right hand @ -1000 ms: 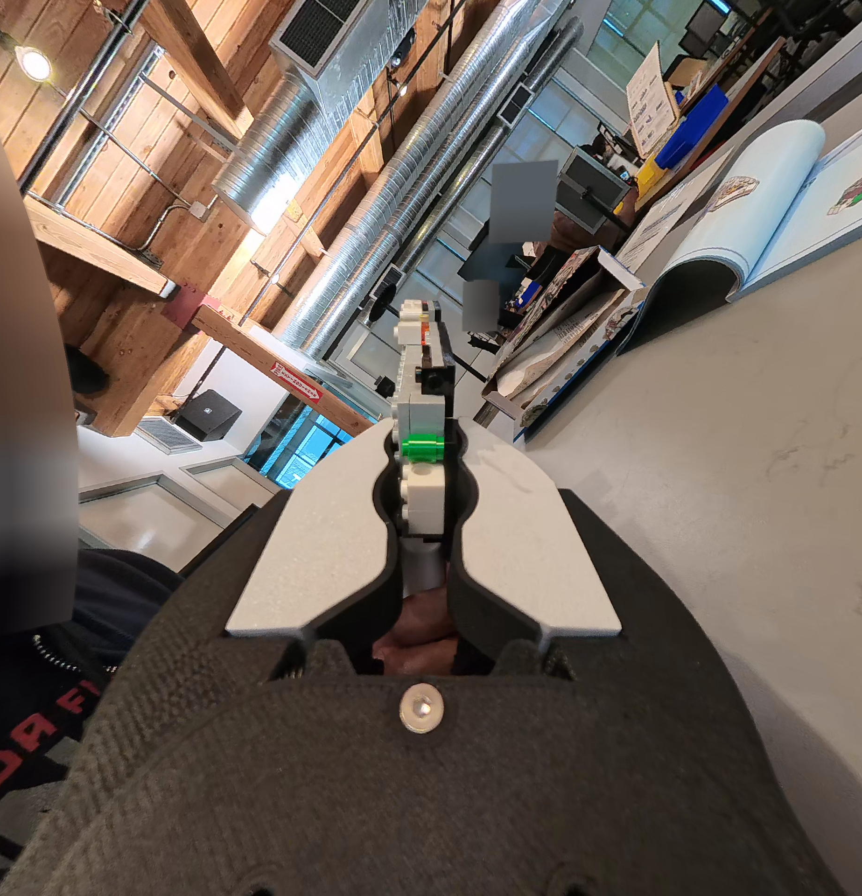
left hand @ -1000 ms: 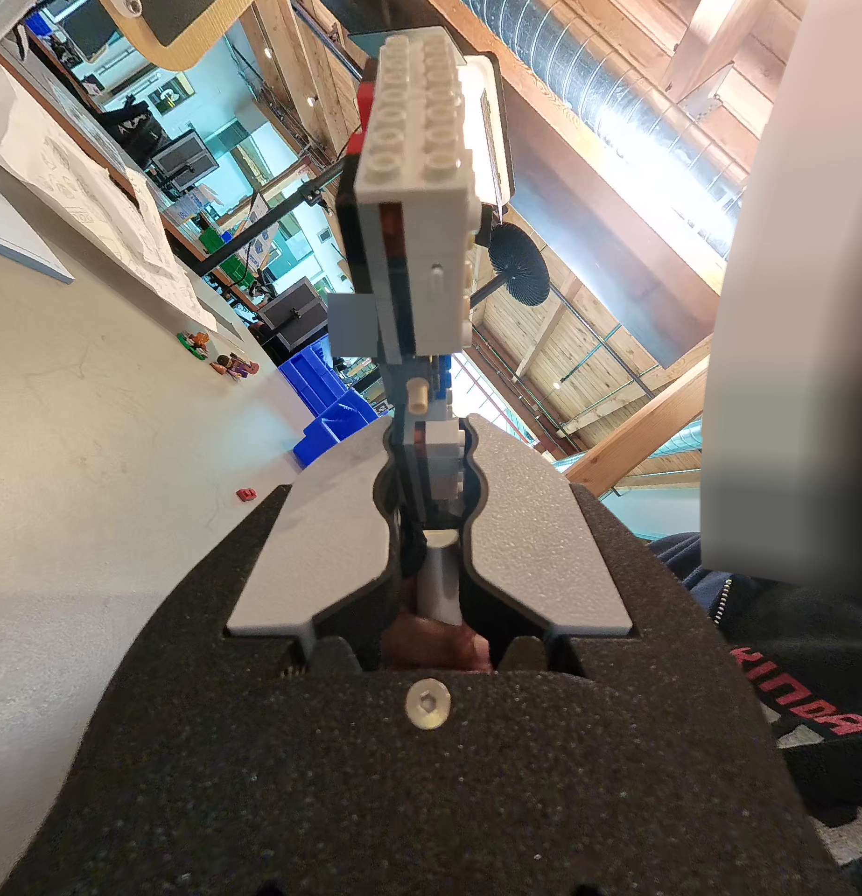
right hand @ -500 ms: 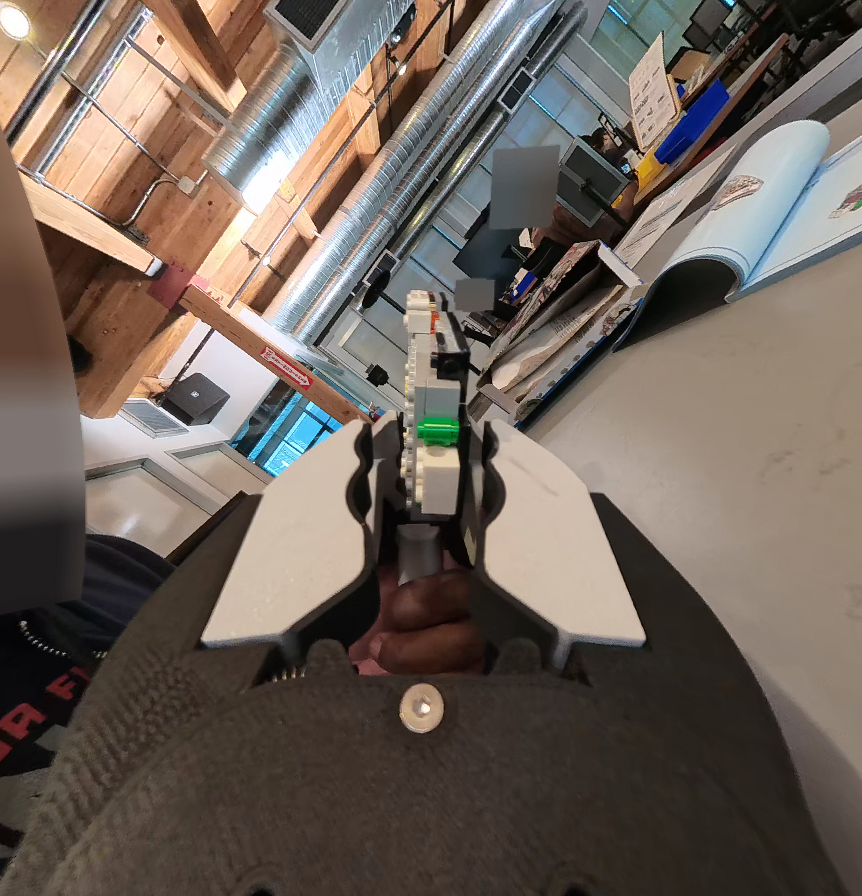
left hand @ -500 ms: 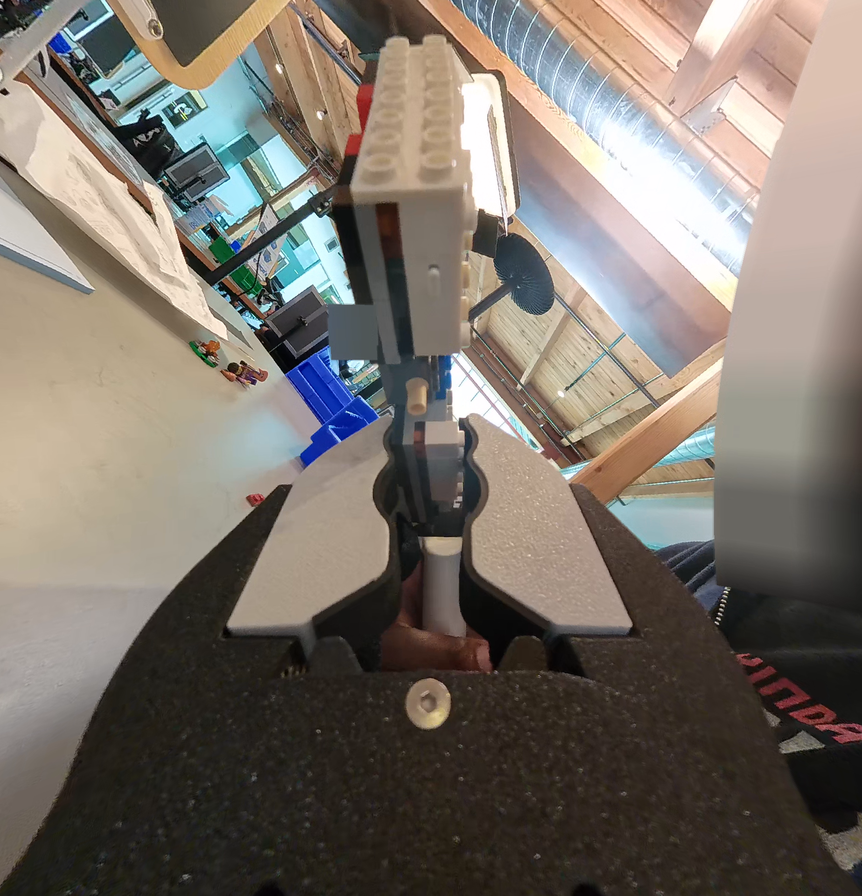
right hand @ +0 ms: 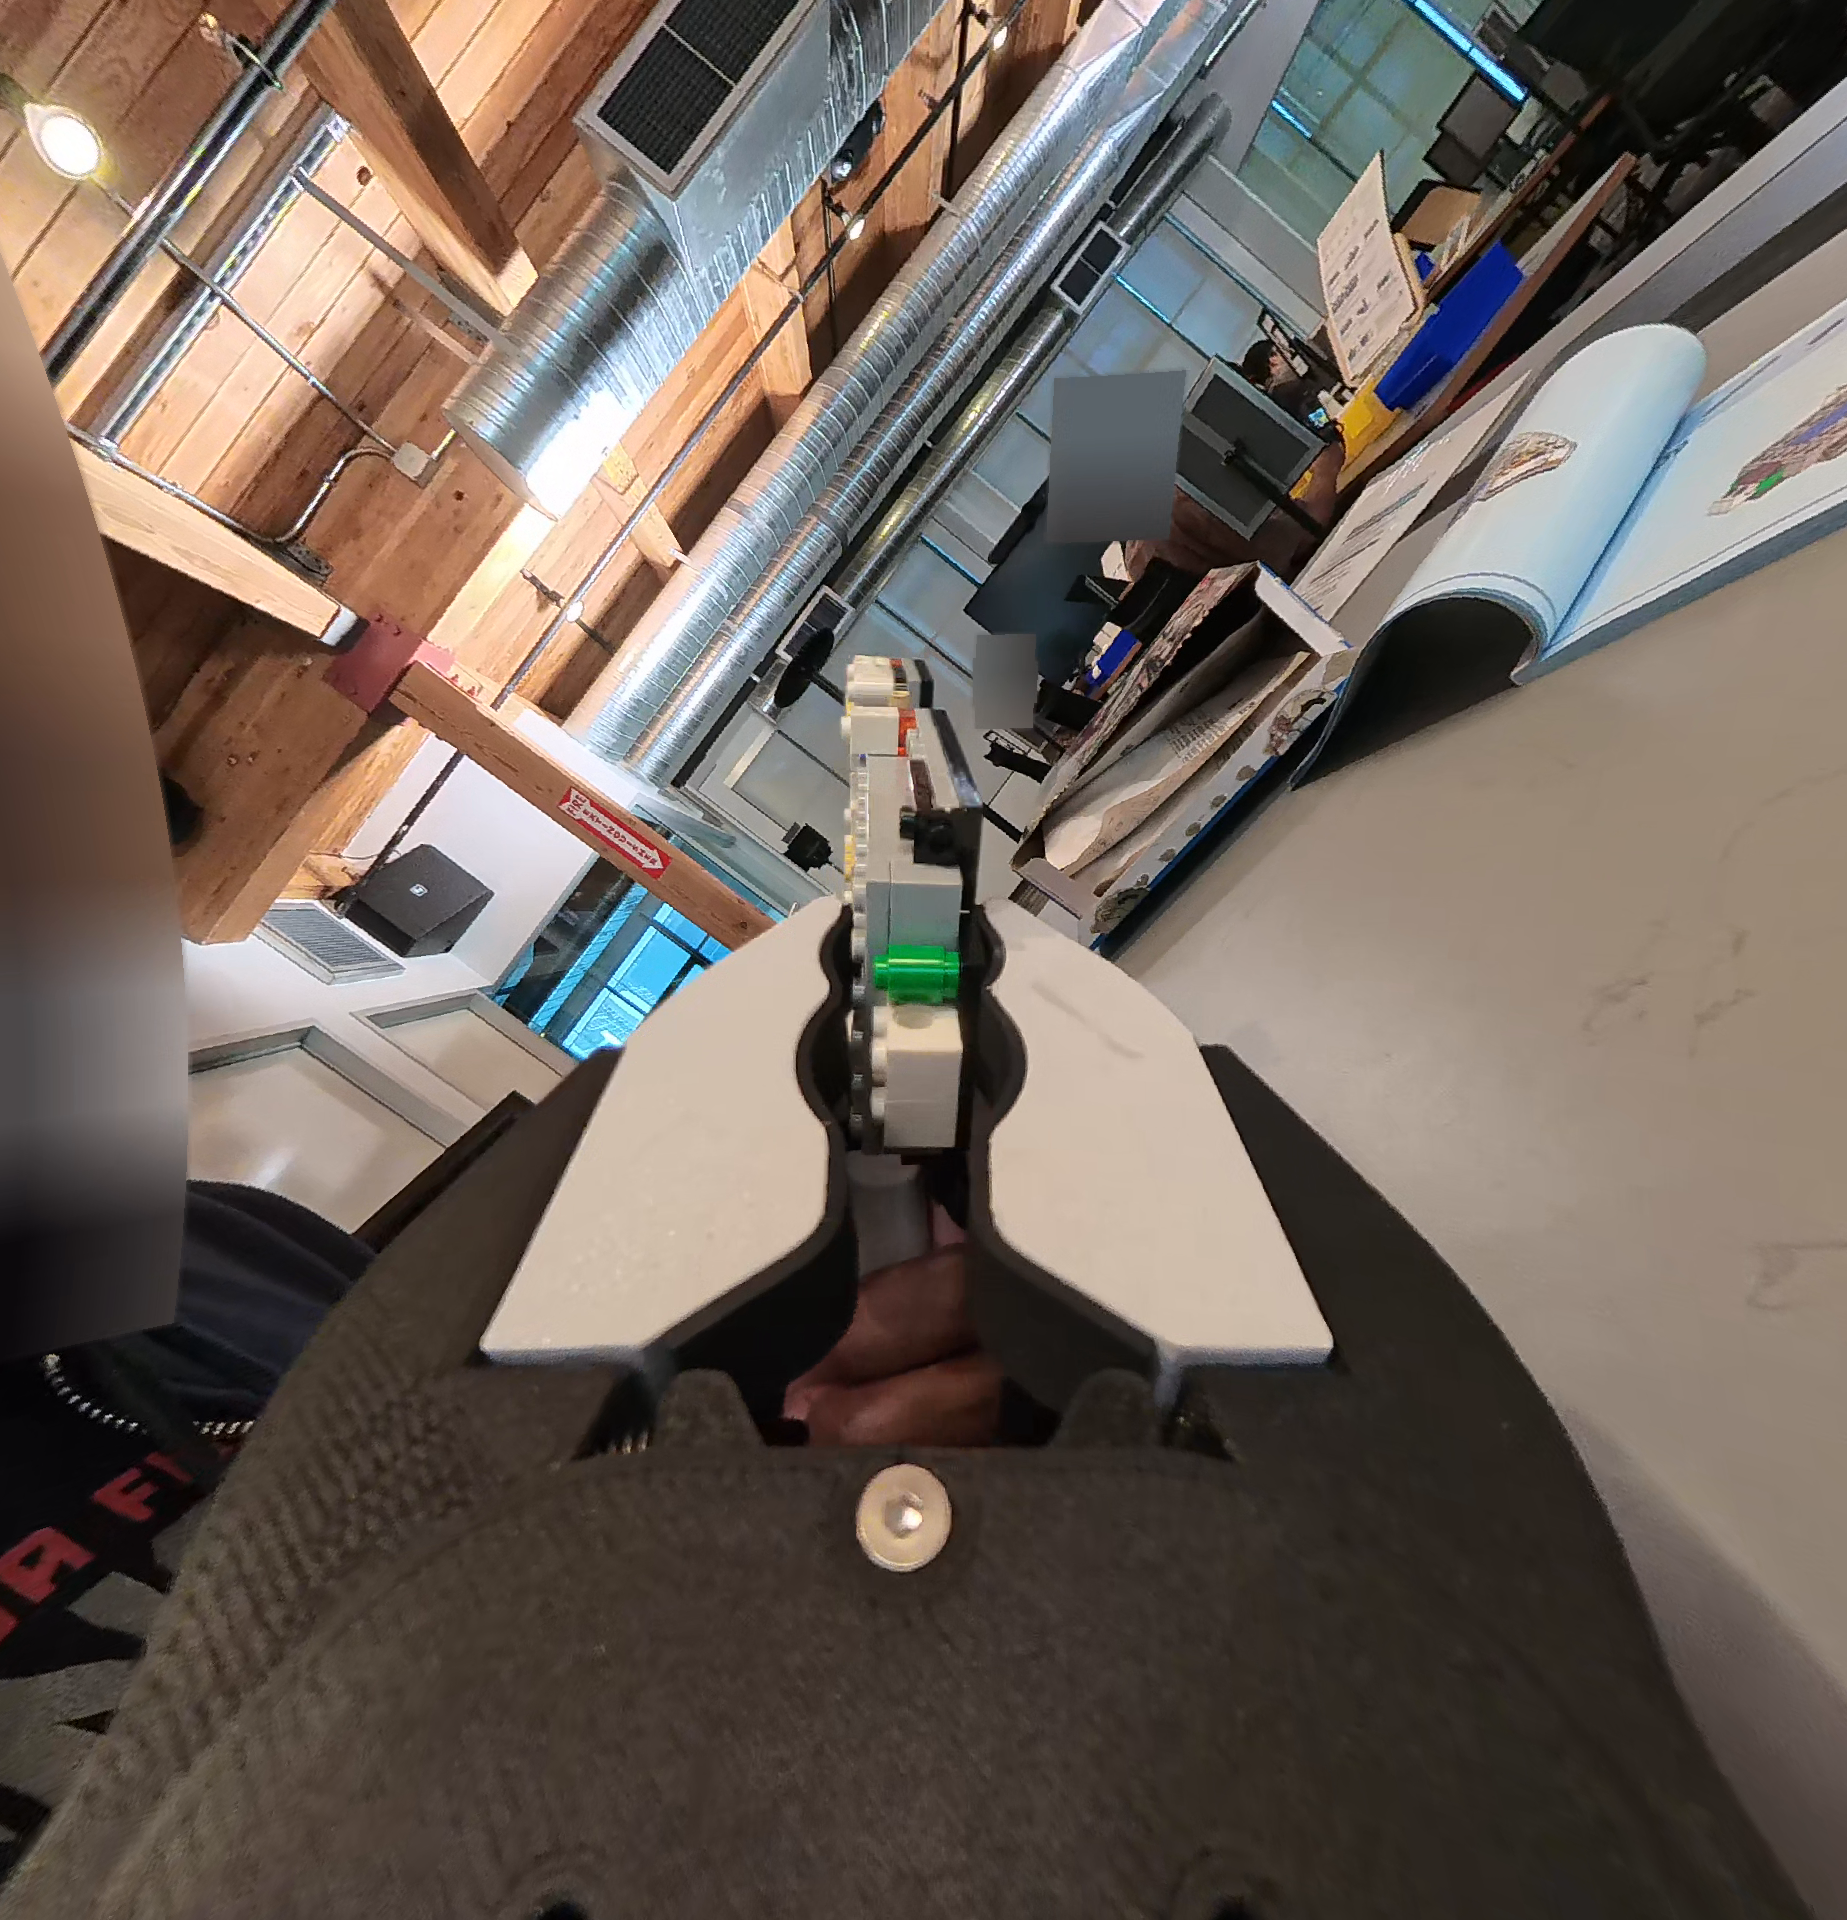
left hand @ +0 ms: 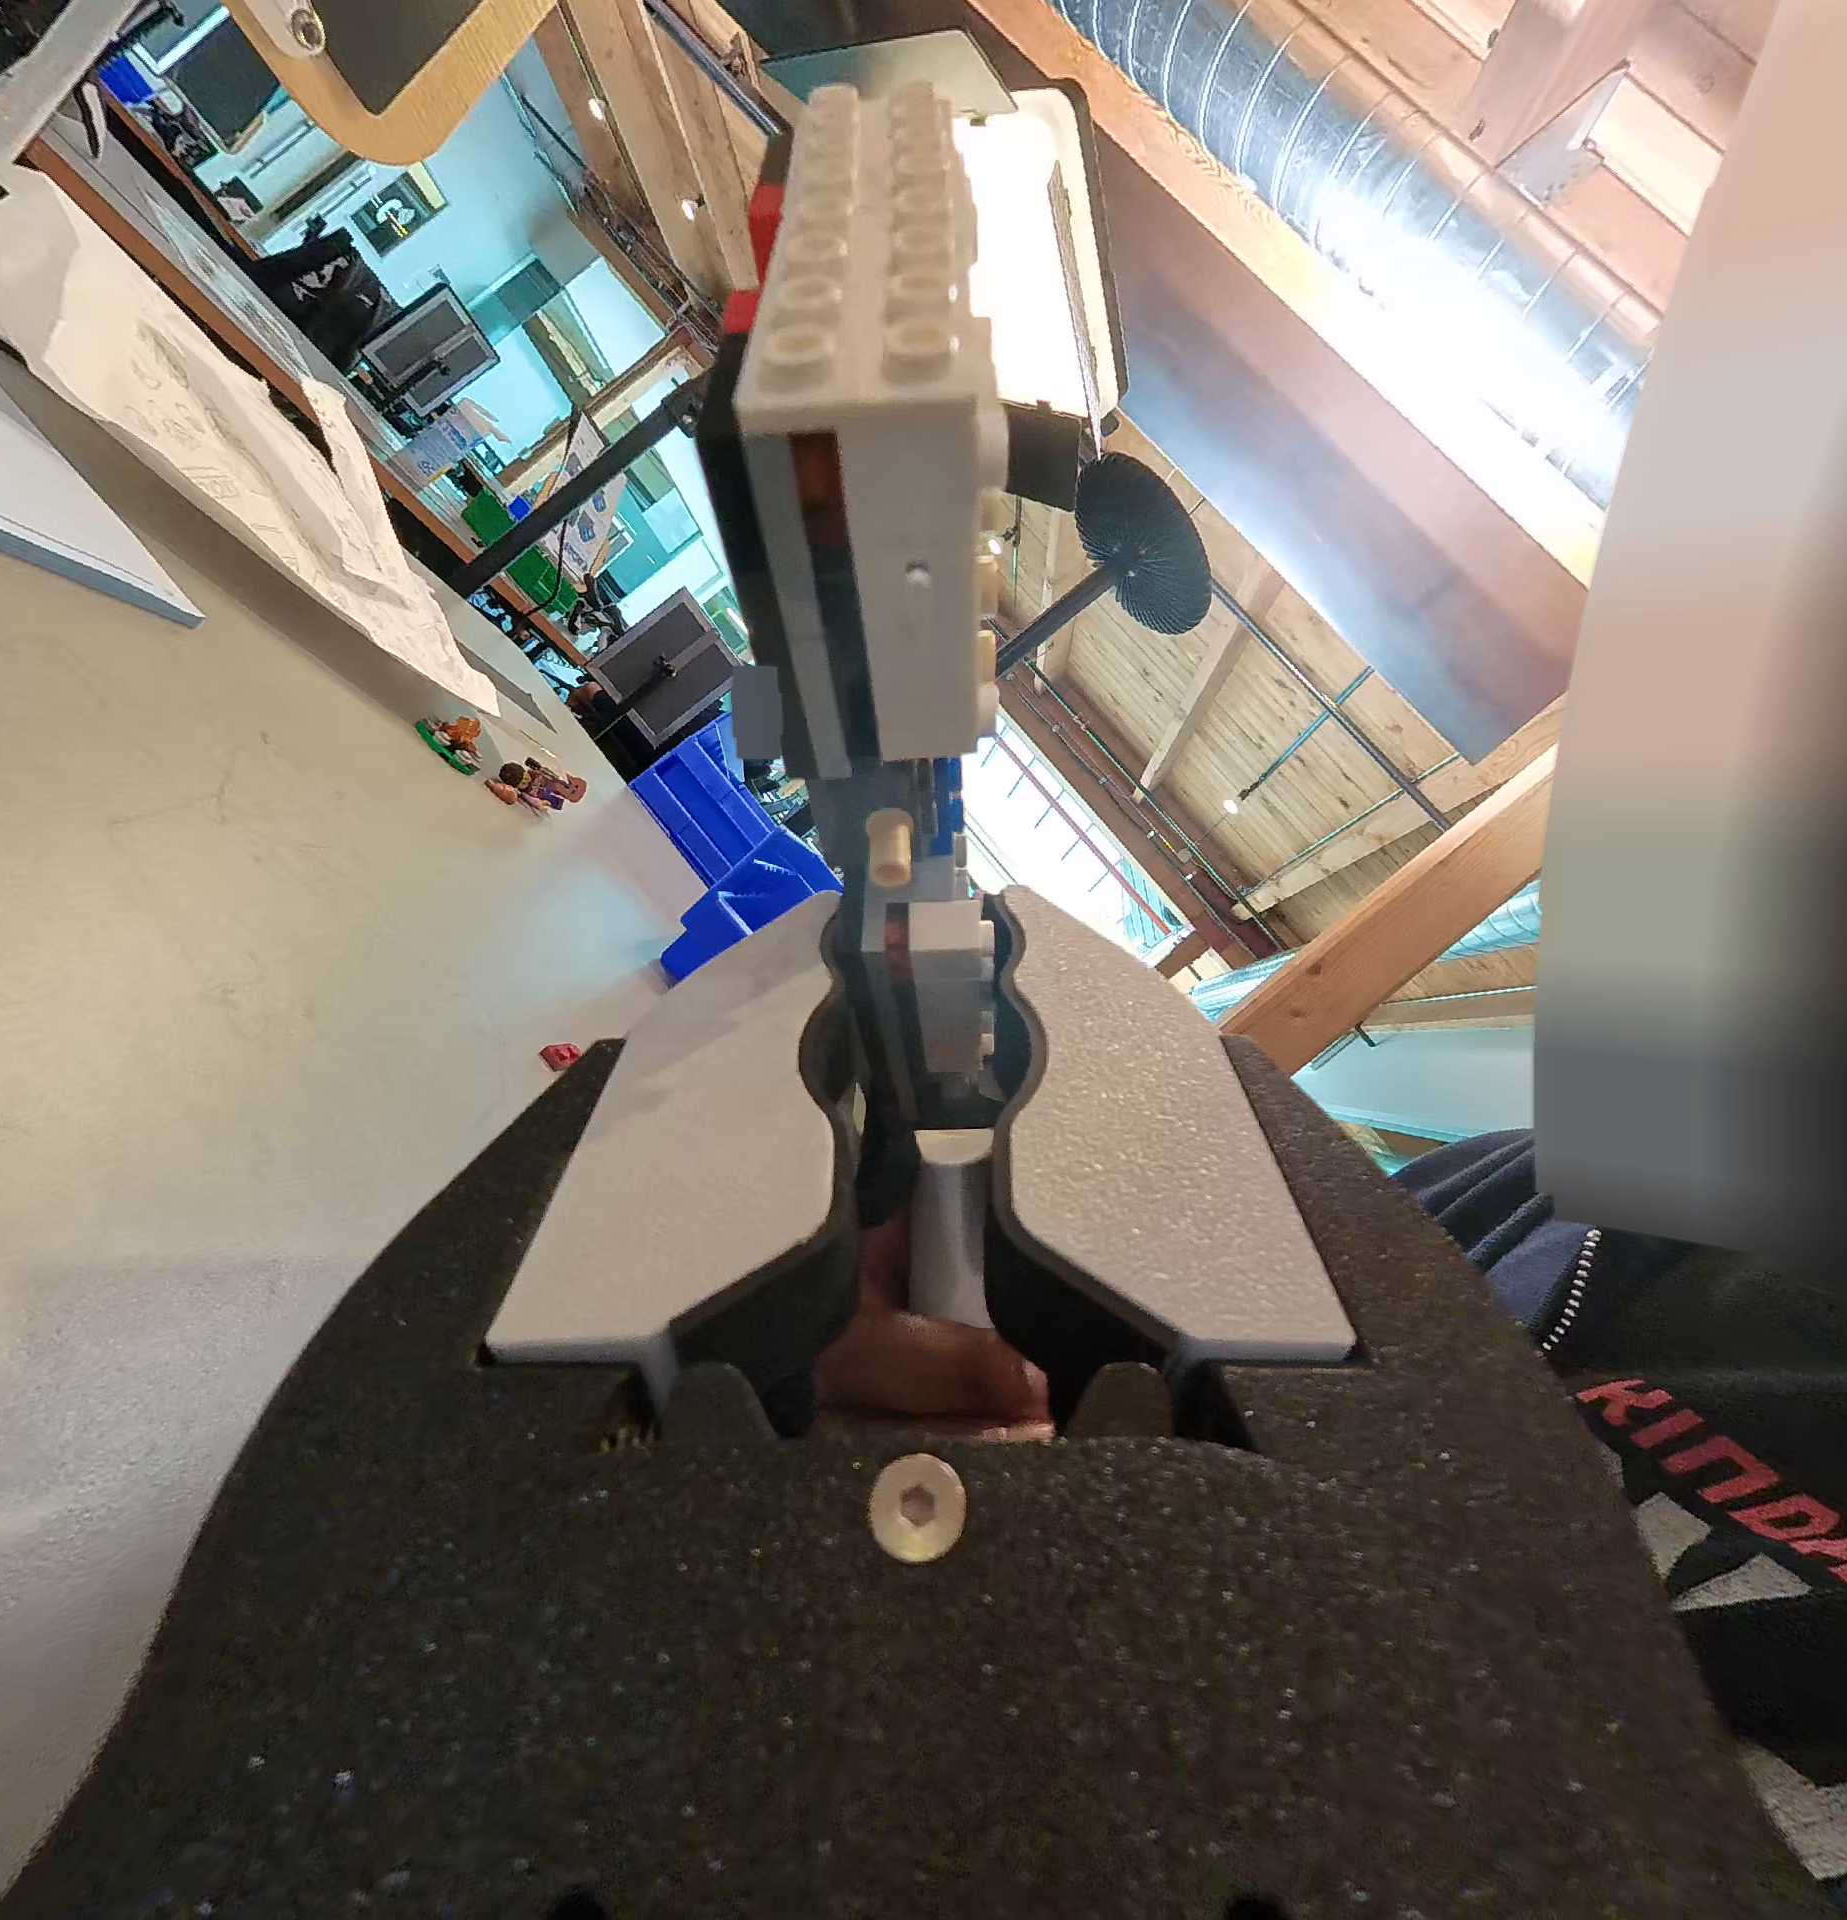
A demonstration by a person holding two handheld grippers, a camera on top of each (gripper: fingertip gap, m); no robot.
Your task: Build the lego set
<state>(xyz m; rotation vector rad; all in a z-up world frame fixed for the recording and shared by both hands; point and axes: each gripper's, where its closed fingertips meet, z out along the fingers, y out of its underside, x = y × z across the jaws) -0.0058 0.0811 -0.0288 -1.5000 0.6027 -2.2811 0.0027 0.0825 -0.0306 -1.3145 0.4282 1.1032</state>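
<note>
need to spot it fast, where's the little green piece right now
In the right wrist view, the green piece sits on the grey brick assembly clamped in the right gripper, level with its fingertips.

The left claw (left hand: 919, 997) clamps the lower end of a toy-brick assembly (left hand: 877, 468) of white, grey and black bricks, its studded white block raised above the surface (left hand: 223, 935). The right claw (right hand: 903, 997) grips a slimmer white-and-grey brick build (right hand: 914, 831) with a green stud (right hand: 914, 975).
</note>
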